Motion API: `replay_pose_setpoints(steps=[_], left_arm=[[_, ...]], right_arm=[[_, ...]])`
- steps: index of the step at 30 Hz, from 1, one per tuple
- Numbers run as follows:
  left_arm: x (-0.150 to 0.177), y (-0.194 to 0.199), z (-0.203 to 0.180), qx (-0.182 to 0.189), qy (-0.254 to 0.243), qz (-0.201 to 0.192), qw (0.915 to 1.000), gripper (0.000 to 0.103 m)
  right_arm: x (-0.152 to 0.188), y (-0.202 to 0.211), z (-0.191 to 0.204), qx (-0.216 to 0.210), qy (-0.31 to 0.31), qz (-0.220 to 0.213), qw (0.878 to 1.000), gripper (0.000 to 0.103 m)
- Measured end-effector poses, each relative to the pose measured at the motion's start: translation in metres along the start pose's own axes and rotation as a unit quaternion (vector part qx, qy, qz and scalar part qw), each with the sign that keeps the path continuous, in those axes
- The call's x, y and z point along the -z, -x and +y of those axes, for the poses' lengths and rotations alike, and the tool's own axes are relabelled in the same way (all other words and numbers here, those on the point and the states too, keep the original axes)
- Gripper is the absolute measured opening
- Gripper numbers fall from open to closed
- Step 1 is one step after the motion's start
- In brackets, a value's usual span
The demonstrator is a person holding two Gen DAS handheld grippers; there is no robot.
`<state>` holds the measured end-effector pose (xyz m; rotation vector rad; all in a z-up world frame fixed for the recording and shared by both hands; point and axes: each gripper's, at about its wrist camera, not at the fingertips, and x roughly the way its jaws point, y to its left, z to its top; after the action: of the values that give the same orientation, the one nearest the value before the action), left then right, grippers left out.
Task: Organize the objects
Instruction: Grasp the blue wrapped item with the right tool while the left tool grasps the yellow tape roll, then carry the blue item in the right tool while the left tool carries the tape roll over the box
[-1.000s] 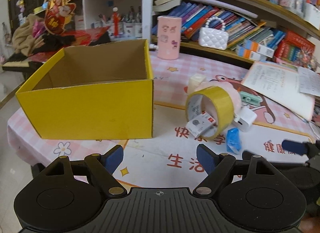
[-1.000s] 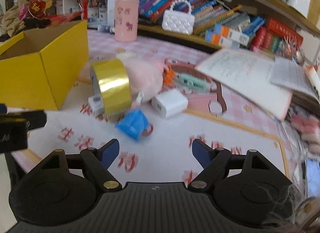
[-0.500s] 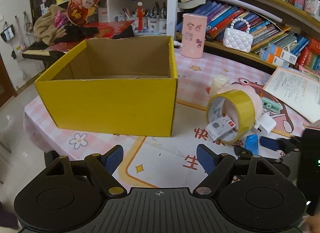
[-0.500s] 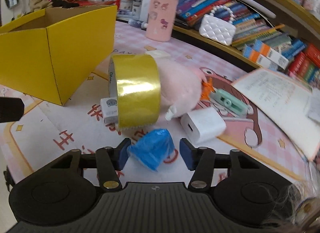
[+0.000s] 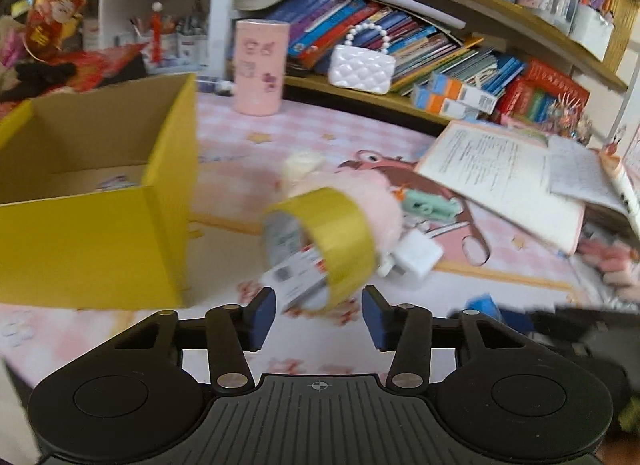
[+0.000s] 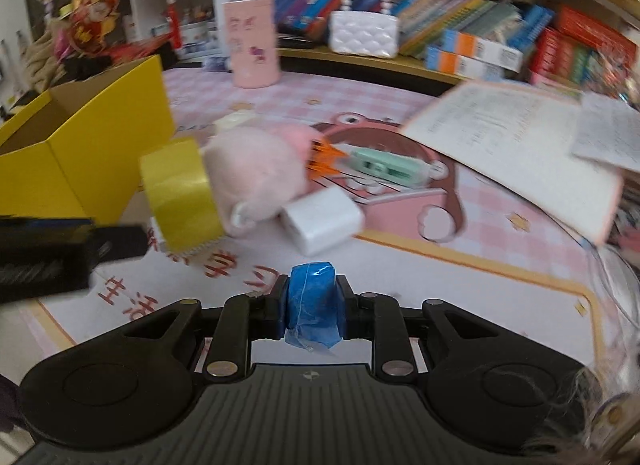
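Observation:
My right gripper (image 6: 311, 307) is shut on a small blue wrapped packet (image 6: 312, 305), held just above the table mat. My left gripper (image 5: 316, 315) is open, its jaws on either side of the near edge of a yellow tape roll (image 5: 332, 241) standing on edge, with a small white labelled box (image 5: 296, 275) lying inside it. An open yellow cardboard box (image 5: 92, 249) stands to the left; it also shows in the right wrist view (image 6: 96, 153). A pink plush toy (image 6: 256, 173), a white charger (image 6: 324, 221) and a mint green device (image 6: 384, 167) lie behind the roll.
A pink cylinder cup (image 5: 260, 65) and a white quilted handbag (image 5: 362, 67) stand at the back by the bookshelf. An open workbook (image 5: 504, 181) lies at the right. The left gripper's dark body (image 6: 60, 253) shows at the left of the right wrist view.
My right gripper closed on the blue packet and lifted it. My left gripper moved right and forward up to the tape roll, with its jaws narrower than before.

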<state>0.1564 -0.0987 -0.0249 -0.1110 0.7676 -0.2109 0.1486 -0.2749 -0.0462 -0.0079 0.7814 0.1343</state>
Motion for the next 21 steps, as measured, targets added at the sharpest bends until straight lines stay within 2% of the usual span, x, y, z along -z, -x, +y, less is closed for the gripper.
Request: replay_pose_setpoints(steps=[4, 12, 14, 21], left_arm=[[-0.009, -0.020, -0.009, 0.007, -0.006, -0.005, 0.9999, 0.043], [-0.017, -0.036, -0.018, 0.033, -0.025, -0.015, 0.9990, 0.018], [-0.018, -0.035, -0.026, 0.036, -0.044, -0.011, 0.9983, 0.008], [-0.012, -0.017, -0.052, 0.012, -0.105, -0.039, 0.9937, 0.004]], right_arm=[[0.003, 0.010, -0.011, 0.015, -0.005, -0.002, 1.000, 0.021], [0.004, 0.012, -0.021, 0.021, -0.028, 0.022, 0.999, 0.021], [0.005, 0.013, -0.023, 0.024, -0.033, 0.025, 0.999, 0.021], [0.008, 0.014, -0.029, 0.041, -0.058, 0.037, 0.997, 0.021]])
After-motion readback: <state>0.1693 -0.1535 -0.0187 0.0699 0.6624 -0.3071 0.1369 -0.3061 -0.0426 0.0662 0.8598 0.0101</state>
